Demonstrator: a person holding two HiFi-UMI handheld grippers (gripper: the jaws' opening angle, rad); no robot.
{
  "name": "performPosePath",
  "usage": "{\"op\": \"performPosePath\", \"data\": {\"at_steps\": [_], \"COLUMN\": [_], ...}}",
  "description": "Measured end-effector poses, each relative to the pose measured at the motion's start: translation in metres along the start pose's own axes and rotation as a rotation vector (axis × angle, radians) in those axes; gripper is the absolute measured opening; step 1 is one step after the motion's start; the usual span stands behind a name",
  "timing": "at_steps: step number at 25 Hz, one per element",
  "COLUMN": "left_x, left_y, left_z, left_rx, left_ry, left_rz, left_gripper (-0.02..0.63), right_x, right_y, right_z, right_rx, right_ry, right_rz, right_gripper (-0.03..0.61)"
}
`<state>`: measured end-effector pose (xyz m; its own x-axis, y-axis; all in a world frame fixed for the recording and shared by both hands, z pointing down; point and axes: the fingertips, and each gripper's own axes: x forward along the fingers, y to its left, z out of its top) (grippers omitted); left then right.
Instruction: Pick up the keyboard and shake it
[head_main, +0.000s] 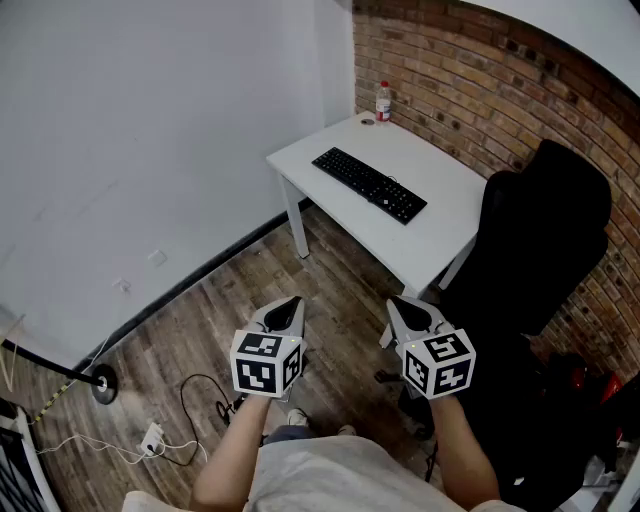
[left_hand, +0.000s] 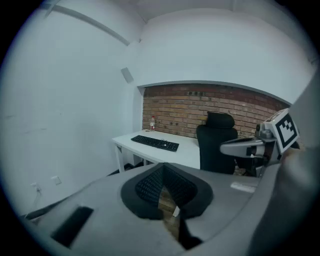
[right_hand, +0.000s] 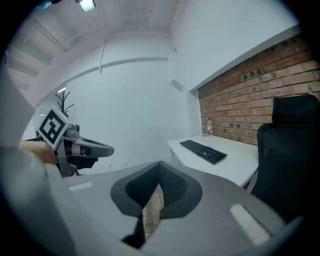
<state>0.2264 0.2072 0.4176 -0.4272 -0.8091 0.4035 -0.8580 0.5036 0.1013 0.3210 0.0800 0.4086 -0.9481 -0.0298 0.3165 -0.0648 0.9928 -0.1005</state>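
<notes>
Black keyboard (head_main: 368, 184) lies flat on the white worktop (head_main: 445, 225), well apart from both tongs; left tongs (head_main: 291, 303) clenched on nothing; right tongs (head_main: 399, 304) likewise clenched, empty; both held side by side above the wooden floor (head_main: 215, 320); office chair (head_main: 545, 230) beside the worktop.

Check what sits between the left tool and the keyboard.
In the head view, only bare wood floor, then the near edge of the white desk, lies between the left tool and the keyboard.
</notes>
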Motion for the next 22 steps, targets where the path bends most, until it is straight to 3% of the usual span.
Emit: {"op": "performPosePath", "data": {"at_steps": [14, 22], "left_x": [0.059, 0.111], "left_y": [0.056, 0.129], "left_z": [0.006, 0.035], "left_rx": [-0.025, -0.013], "left_ry": [0.036, 0.048], "left_rz": [-0.044, -0.095], "left_gripper": [-0.012, -0.012], "right_x": [0.066, 0.150], "right_y": [-0.018, -0.021], "right_z": [0.002, 0.028], "right_rx": [0.038, 0.056], "right_ry": [0.041, 0.059], "right_rz": [-0.034, -0.078], "right_gripper": [0.011, 0.011]}}
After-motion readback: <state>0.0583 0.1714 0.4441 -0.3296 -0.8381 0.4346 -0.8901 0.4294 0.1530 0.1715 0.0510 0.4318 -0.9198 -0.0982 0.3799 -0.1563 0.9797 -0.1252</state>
